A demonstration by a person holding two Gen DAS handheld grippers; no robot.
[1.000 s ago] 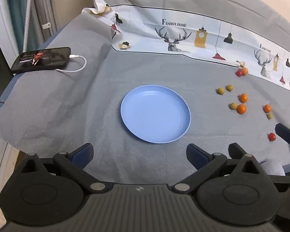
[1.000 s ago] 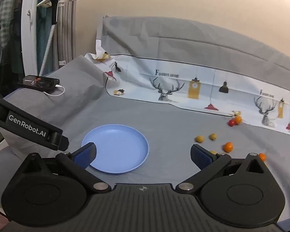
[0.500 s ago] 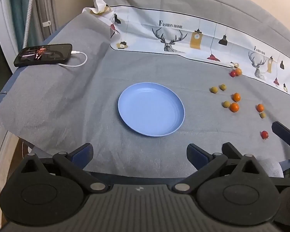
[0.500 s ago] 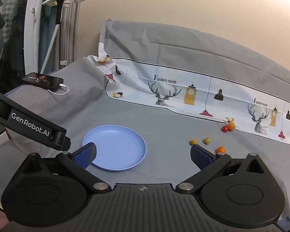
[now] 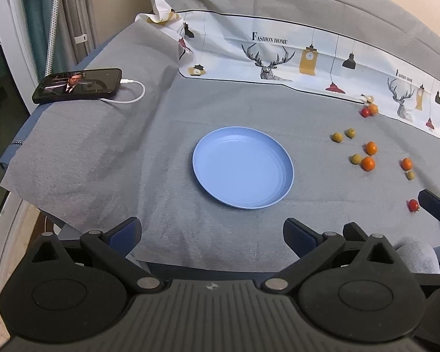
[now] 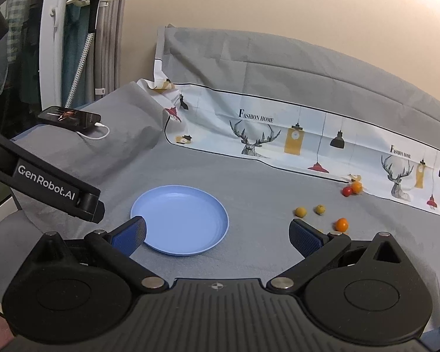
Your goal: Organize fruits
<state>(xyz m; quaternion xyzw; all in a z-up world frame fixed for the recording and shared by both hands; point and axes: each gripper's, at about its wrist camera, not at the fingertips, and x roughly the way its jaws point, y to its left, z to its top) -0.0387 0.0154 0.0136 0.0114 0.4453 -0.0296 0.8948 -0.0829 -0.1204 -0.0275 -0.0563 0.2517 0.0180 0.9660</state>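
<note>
Gaping wide, both grippers' fingers (image 5: 123, 234) (image 6: 130, 234), nothing between them.

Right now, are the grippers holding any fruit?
No. The left gripper and right gripper are both open and empty; the fruits lie on the cloth.

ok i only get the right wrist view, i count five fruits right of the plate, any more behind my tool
observer: yes, the left view shows ten. Hidden from you: a yellow fruit beside an orange fruit, a far orange, a small yellow and a red fruit.
operator: which is nearest my tool
observer: the red fruit. It lies just left of one finger of your right tool.
operator: left tool holding anything
observer: no, the left tool is open and empty, facing the plate.
</note>
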